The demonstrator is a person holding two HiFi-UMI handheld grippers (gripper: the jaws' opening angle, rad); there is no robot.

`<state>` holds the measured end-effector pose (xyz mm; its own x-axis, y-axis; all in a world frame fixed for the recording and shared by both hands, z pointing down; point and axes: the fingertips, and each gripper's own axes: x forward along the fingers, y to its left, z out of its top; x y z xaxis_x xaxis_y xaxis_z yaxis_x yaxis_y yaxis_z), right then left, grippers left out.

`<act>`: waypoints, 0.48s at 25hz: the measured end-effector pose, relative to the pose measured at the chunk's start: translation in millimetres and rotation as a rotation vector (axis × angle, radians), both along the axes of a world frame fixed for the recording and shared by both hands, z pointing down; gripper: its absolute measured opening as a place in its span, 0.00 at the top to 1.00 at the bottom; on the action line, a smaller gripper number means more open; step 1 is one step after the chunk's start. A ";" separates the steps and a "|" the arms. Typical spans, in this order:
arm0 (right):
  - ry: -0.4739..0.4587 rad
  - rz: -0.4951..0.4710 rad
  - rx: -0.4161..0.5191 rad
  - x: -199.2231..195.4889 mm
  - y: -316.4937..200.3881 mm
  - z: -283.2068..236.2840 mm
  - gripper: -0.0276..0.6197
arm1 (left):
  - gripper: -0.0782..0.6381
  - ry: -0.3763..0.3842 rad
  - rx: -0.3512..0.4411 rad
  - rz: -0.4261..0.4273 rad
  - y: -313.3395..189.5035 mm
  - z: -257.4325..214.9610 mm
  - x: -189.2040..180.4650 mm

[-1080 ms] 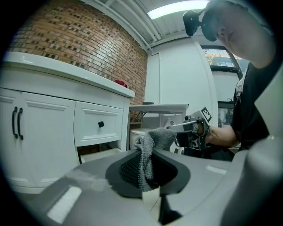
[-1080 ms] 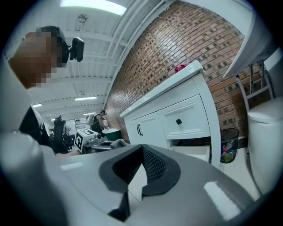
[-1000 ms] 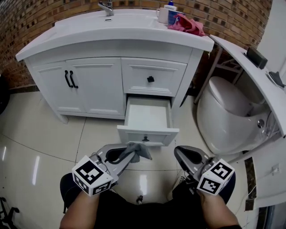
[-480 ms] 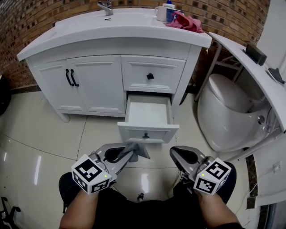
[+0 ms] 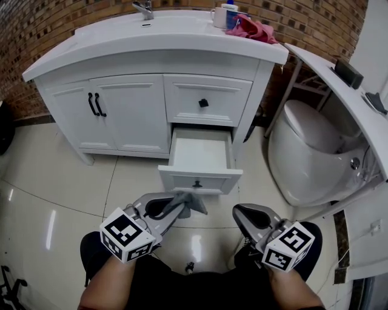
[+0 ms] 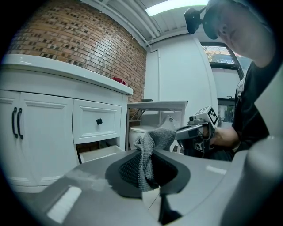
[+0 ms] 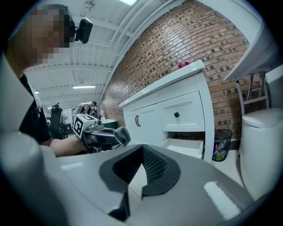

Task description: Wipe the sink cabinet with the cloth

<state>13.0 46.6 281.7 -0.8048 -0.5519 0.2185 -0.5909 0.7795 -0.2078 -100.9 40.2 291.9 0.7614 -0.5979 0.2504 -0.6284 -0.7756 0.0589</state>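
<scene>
The white sink cabinet stands against the brick wall, and its lower right drawer is pulled out. My left gripper hovers just in front of that drawer, shut on a grey cloth. In the left gripper view the cloth stands bunched up between the jaws. My right gripper is level with the left one, to its right. It is shut with nothing in it. The right gripper view also shows the cloth off to the left.
A toilet sits right of the cabinet, under a slanting white table. On the countertop are a pink cloth, a cup and the faucet. A waste bin stands between cabinet and toilet.
Both grippers stay close to where they were. The right one has dropped back slightly toward the person; the left still holds the cloth.
</scene>
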 end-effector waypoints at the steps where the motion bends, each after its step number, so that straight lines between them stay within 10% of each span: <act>1: -0.003 0.002 -0.004 1.3 -0.5 0.2 0.95 | 0.84 -0.001 0.000 0.003 -0.5 -0.1 1.5; 12: 0.022 0.007 -0.030 6.5 -4.0 13.3 0.95 | 0.84 -0.008 -0.006 0.012 -2.5 0.5 6.7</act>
